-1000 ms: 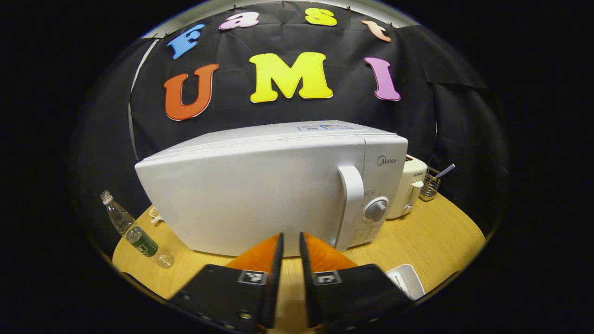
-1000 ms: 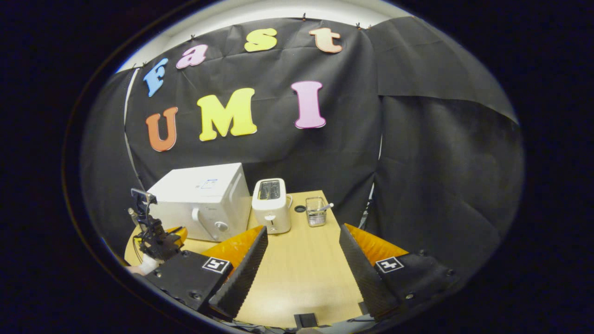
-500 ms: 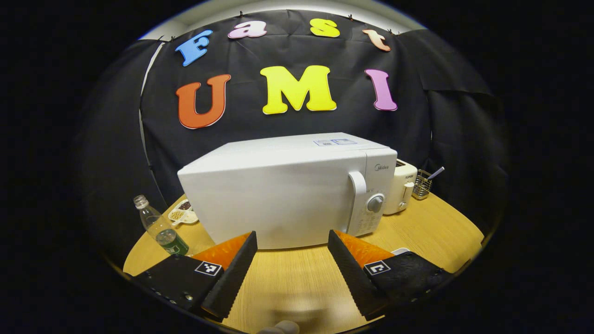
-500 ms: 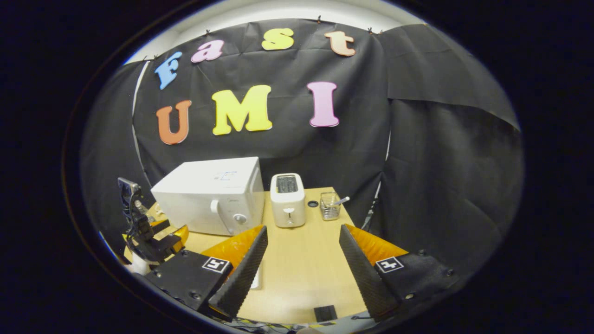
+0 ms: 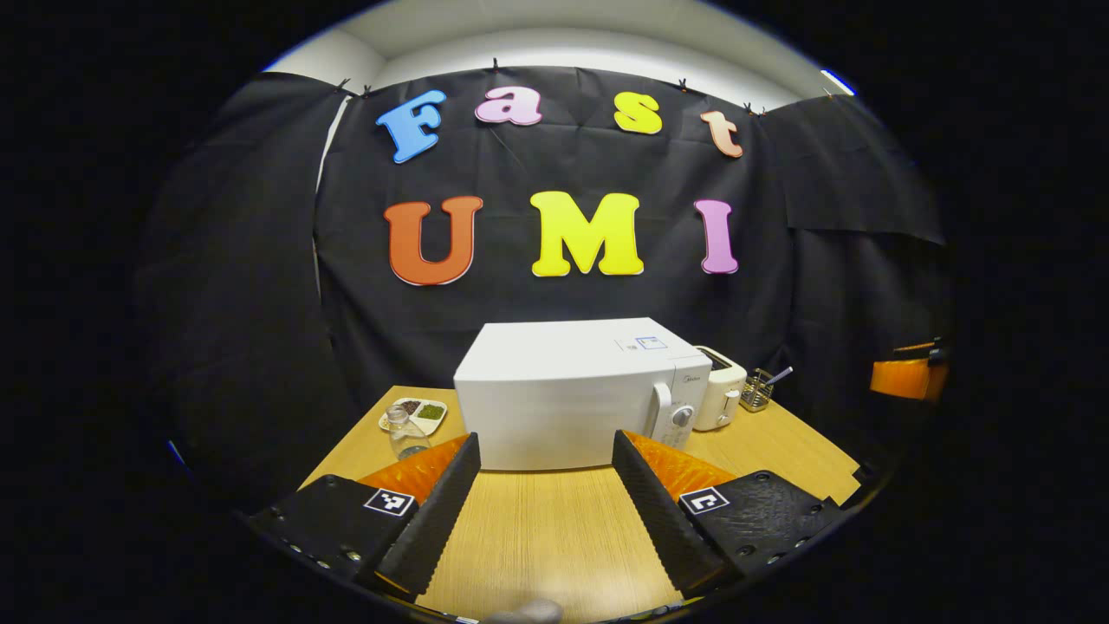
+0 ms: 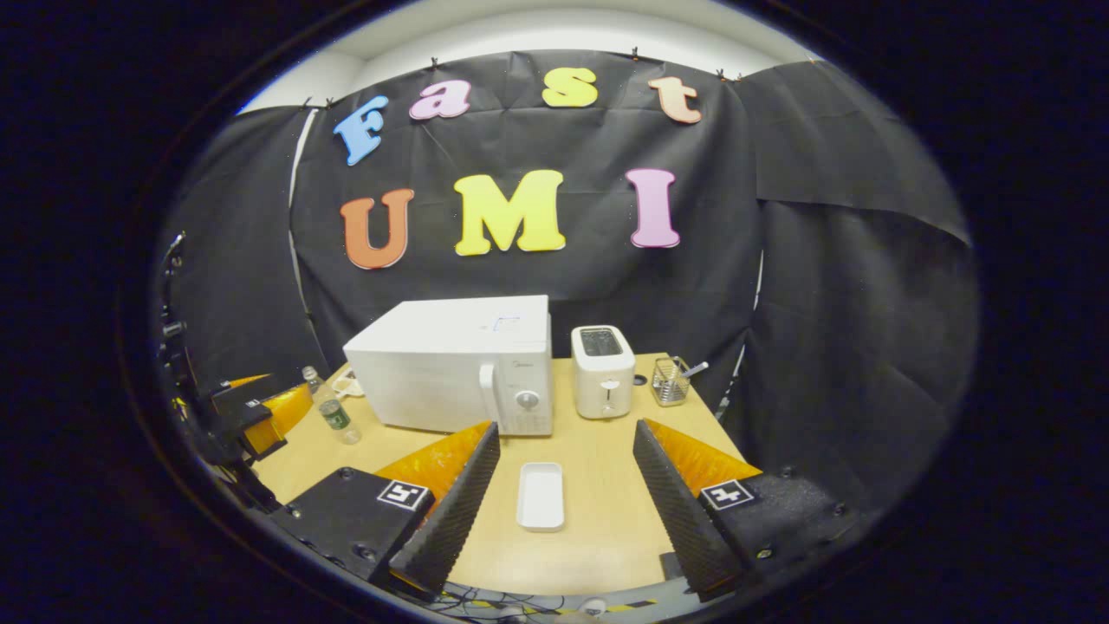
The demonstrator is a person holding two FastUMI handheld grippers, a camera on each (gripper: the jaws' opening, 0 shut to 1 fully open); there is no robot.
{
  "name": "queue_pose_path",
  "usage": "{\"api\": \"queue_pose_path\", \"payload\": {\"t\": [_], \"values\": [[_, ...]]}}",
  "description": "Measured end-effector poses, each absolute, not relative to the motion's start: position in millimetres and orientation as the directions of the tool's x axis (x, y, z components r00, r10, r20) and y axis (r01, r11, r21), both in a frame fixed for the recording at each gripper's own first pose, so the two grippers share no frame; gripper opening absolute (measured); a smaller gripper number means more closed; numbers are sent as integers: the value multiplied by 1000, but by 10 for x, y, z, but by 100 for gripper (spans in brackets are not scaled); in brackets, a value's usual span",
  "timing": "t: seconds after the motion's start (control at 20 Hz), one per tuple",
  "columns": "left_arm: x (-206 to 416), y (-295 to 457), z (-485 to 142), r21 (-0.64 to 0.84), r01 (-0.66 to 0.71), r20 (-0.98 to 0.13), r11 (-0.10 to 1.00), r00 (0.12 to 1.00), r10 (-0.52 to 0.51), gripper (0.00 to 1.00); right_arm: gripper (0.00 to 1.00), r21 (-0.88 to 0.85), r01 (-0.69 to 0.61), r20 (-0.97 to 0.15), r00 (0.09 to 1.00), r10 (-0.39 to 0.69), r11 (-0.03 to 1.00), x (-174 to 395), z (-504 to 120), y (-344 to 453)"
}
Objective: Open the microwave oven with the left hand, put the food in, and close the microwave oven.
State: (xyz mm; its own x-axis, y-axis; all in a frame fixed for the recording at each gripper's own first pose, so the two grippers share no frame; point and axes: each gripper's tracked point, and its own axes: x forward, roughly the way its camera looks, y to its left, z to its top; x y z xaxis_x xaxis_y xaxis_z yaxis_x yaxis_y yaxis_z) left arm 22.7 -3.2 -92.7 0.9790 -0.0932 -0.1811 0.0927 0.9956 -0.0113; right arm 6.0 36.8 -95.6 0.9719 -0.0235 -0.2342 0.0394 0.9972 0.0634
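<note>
The white microwave point(image 5: 572, 390) point(image 6: 459, 364) stands on the wooden table point(image 6: 598, 459) with its door shut and its handle point(image 5: 663, 416) on the right side. My left gripper point(image 5: 541, 494) is open and empty, well back from the microwave's front. It shows again at the table's left edge as the left gripper point(image 6: 260, 416). A white rectangular dish point(image 6: 541, 496) lies on the table in front of the microwave; I cannot tell what it holds. My right gripper point(image 6: 563, 494) is open above the near edge, with the dish lying ahead between its fingers. The right gripper point(image 5: 905, 379) also appears far right.
A white toaster point(image 6: 602, 371) stands right of the microwave, with a wire utensil holder point(image 6: 669, 381) beyond it. A plastic bottle point(image 6: 333, 407) and a small divided dish point(image 5: 414, 413) sit left of the microwave. The table ends close below both grippers.
My left gripper went from nearly shut to open and drew far back from the microwave. The right gripper also pulled back, and the white dish came into its view.
</note>
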Motion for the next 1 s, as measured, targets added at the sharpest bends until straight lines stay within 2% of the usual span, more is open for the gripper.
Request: {"api": "queue_pose_path", "payload": {"t": [0.35, 1.0], "values": [[-81, 336, -480, -28, 43, -114, 999, 992, -46, 95, 99, 54, -42, -139, 989, 49, 998, -23, -531, 834], [-32, 430, 276, -26, 24, 11, 999, 1000, -24, 94, 99, 79, -34, 15, 999, 33, 996, -77, 147, 708]]}}
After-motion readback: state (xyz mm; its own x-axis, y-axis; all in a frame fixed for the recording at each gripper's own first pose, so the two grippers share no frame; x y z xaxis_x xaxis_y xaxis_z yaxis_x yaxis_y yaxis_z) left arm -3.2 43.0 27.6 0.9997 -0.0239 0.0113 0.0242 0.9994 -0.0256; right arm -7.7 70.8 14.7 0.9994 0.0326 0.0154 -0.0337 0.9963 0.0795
